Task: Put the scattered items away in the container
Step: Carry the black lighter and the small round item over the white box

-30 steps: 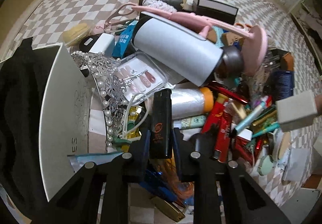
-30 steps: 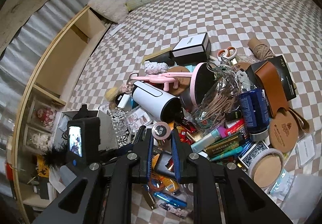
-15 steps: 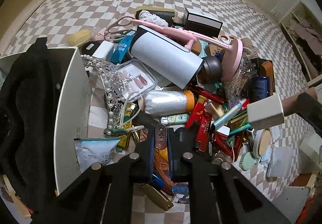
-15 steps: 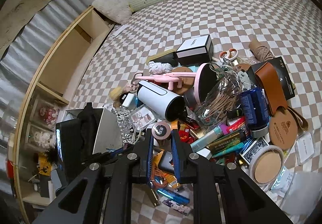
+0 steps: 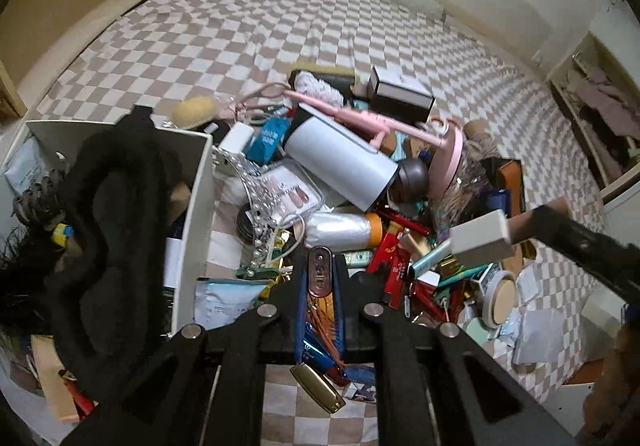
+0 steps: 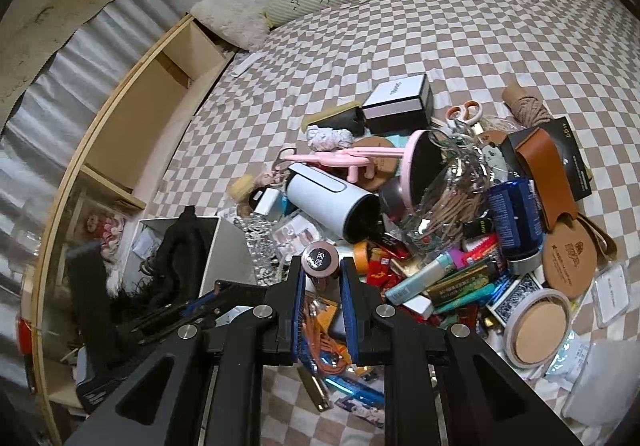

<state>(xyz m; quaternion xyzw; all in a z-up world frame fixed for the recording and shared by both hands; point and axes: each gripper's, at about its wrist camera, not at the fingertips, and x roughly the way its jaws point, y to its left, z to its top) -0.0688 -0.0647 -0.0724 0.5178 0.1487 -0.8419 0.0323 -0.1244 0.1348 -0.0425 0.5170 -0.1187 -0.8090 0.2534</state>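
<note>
Left gripper (image 5: pixel 320 278): fingers clamped on a dark lighter (image 5: pixel 320 273), seen end-on with its metal top toward the camera, held above the heap.
Right gripper (image 6: pixel 322 278): fingers closed on a small round compact (image 6: pixel 321 259), black lid with a rose rim (white characters printed on it).
Container (image 5: pixel 196 205): white box just left of the heap in the left wrist view, its near wall upright; a black fluffy garment (image 5: pixel 108 213) fills most of the opening and hangs over the rim.
Room at the box: little open mouth shows beside the garment, only a dark gap along the right inner wall.
Heap: white cylinder bottle (image 5: pixel 340 161) lies tilted across the middle; a pearl tiara (image 5: pixel 256 201) lies between it and the box wall.
Heap edge: a pink stand (image 6: pixel 360 155) lies over the bottle.
Far side: bare checkered bedspread (image 6: pixel 440 29) beyond the black-and-white box (image 6: pixel 398 101), reaching to the pillow (image 6: pixel 232 19).
</note>
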